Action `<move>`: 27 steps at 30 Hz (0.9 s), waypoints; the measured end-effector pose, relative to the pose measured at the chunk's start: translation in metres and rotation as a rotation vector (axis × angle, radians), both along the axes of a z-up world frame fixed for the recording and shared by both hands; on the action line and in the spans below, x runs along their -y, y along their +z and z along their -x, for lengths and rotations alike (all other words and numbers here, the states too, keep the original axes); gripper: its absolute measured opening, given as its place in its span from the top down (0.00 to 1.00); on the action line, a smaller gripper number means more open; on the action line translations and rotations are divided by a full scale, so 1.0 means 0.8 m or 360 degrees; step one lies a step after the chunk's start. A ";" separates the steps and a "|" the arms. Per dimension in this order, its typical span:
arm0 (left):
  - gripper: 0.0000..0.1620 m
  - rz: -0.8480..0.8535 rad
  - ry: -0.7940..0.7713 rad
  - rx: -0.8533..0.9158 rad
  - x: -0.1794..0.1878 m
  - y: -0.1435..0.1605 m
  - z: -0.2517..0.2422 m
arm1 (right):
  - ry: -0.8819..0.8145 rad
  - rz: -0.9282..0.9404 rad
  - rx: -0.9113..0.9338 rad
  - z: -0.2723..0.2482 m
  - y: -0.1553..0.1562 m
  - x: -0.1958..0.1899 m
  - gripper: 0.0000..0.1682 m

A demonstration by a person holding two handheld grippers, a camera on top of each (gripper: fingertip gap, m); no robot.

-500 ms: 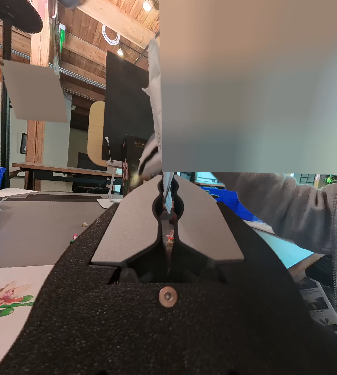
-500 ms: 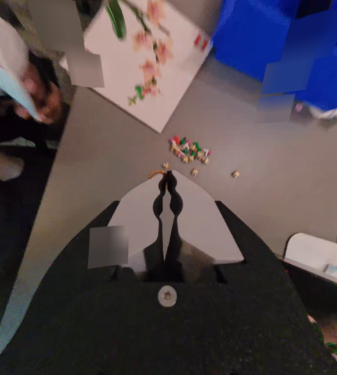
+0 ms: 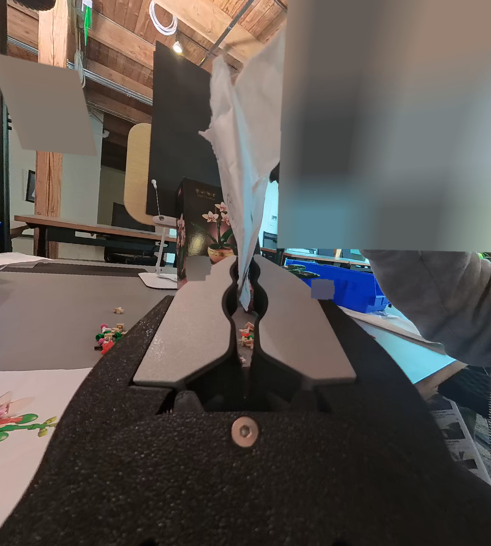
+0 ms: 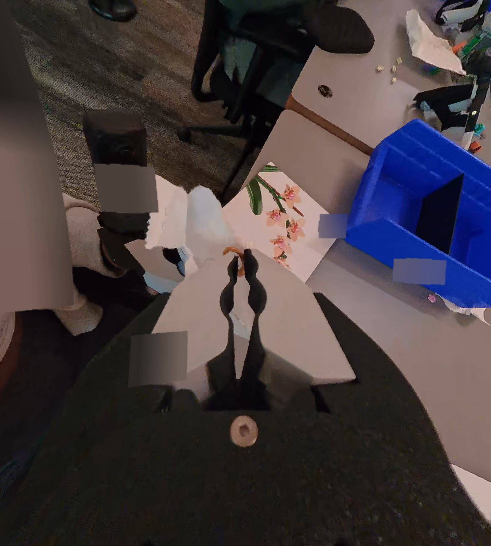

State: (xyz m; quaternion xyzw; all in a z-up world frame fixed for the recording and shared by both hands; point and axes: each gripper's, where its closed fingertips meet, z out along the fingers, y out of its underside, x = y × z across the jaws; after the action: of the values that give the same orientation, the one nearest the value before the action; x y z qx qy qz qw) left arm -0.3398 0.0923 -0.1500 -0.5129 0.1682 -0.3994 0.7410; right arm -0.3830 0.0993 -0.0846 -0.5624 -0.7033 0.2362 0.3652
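So the left gripper (image 3: pixel 245 261) has its jaws pinched nearly together on the bottom corner of a torn white paper bag (image 3: pixel 240 165), which stands up tall from the tips. Just behind the bag is a dark box with orchid art (image 3: pixel 201 224), standing upright on the grey table (image 3: pixel 46 310). A loose scatter of small coloured bricks (image 3: pixel 109 336) lies on the table to the left of the bag and nearer the camera, with a few more bricks (image 3: pixel 246 335) visible through the gap between the jaws. A white sheet with a printed orchid (image 3: pixel 8 413) lies flat, further left of the bag and nearer still.

The right gripper (image 4: pixel 240 252) looks down from above — jaws almost together, and there's a small tan curved piece (image 4: pixel 234 251) right at the tips. It seems pinched there, but I can't say for sure from this angle. The same paper bag (image 4: pixel 197 218) sits just left of those tips, touching or nearly so. A blue bin (image 4: pixel 433 212) sits on the table well to the right of the bag, with the orchid sheet (image 4: pixel 271 215) between them.
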 end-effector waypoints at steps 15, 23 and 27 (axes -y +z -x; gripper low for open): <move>0.98 -0.0006 0.0051 0.0039 -0.003 0.004 0.011 | -0.0541 0.0239 0.0719 -0.170 -0.134 -0.044 0.86; 0.98 -0.0029 0.0057 -0.0053 -0.003 -0.001 0.001 | -0.0601 0.0322 0.1032 -0.208 -0.237 -0.049 0.87; 0.97 -0.0018 0.0053 -0.0035 -0.003 -0.001 0.002 | -0.0587 0.0309 0.1049 -0.205 -0.236 -0.052 0.88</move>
State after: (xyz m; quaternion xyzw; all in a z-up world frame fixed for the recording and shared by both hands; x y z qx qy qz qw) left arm -0.3414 0.0950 -0.1507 -0.5158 0.1700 -0.3805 0.7485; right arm -0.2192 0.1408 -0.2730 -0.7570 -0.6444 0.0386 0.1010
